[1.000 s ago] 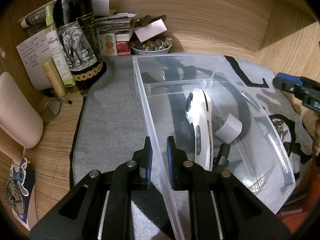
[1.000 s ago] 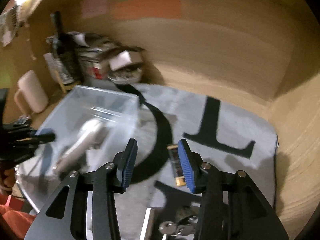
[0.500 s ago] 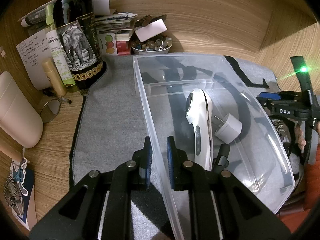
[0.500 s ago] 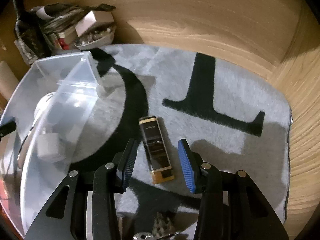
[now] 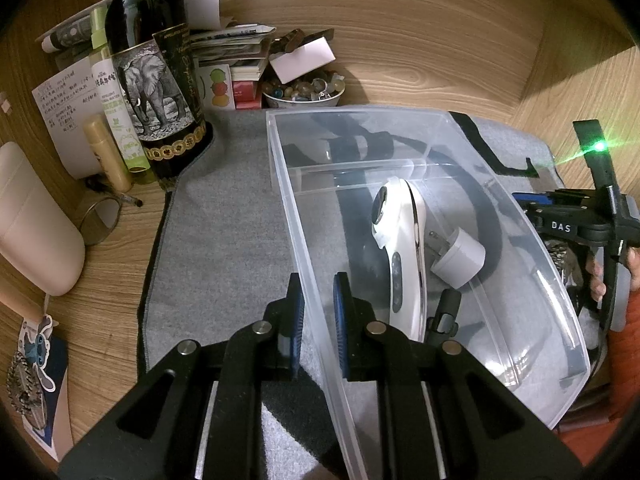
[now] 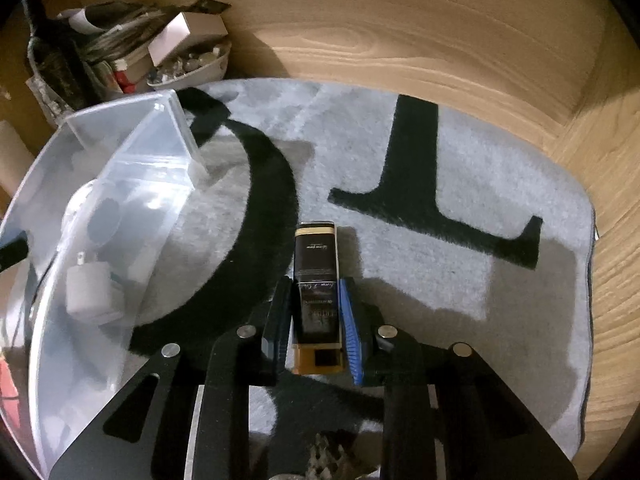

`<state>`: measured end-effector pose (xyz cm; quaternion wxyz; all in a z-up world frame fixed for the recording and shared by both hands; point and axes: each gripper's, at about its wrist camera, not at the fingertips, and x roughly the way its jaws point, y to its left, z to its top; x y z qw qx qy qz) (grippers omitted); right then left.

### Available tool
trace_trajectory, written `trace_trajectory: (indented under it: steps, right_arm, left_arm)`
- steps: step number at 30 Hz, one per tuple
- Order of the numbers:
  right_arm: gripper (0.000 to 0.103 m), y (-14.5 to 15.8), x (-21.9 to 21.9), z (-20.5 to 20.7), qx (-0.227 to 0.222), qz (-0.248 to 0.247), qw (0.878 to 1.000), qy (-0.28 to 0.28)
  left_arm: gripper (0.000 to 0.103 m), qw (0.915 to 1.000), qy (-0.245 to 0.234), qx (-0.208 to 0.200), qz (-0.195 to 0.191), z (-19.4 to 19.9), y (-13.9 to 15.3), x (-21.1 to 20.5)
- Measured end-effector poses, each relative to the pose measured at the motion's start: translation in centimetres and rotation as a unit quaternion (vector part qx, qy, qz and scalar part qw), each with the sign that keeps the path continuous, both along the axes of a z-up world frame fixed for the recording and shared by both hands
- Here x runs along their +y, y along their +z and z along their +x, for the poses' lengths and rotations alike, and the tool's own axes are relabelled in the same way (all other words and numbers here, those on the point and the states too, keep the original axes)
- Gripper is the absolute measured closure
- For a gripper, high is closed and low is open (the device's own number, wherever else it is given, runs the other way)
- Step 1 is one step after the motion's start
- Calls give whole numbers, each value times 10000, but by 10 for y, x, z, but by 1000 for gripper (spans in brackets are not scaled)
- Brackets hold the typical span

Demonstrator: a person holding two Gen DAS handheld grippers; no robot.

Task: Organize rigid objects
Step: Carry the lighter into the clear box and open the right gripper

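Note:
My left gripper (image 5: 318,320) is shut on the near side wall of a clear plastic bin (image 5: 360,114), which stands on a grey mat. Inside the bin lie a white handheld device (image 5: 396,248), a white plug adapter (image 5: 460,256) and a small black item (image 5: 444,312). A slim black-and-gold box (image 6: 316,264) lies on the mat to the right of the bin (image 6: 120,152). My right gripper (image 6: 316,320) straddles the box's near half, its jaws closing and the blue pads touching both long sides.
The grey mat (image 6: 460,280) carries large black letters. A dark bottle with an elephant label (image 5: 156,80), a spray bottle (image 5: 116,112), stacked papers and a bowl of stones (image 5: 304,92) crowd the back left. Keys (image 6: 328,456) lie under the right gripper. Wooden walls close in behind and to the right.
The right gripper came down over the black-and-gold box and its jaws narrowed onto the box's sides. The left gripper and the bin stayed still.

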<state>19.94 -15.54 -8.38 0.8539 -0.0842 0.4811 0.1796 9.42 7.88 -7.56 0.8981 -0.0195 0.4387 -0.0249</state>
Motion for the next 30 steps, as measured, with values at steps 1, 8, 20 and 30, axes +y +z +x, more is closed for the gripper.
trace_trajectory:
  steps: [1, 8, 20, 30]
  right_arm:
    - [81, 3, 0, -2, -54, 5, 10000, -19]
    - [81, 33, 2, -25, -515, 98, 9986, 7]
    - [81, 91, 30, -60, -1347, 410, 9888, 497]
    - [81, 87, 71, -80, -1199, 766, 9833, 1133]
  left_arm:
    - [89, 10000, -1, 4, 0, 0, 0, 0]
    - [89, 10000, 4, -1, -3, 0, 0, 0]
    - [89, 10000, 7, -15, 4, 0, 0, 0]
    - [89, 10000, 23, -29, -13, 0, -1, 1]
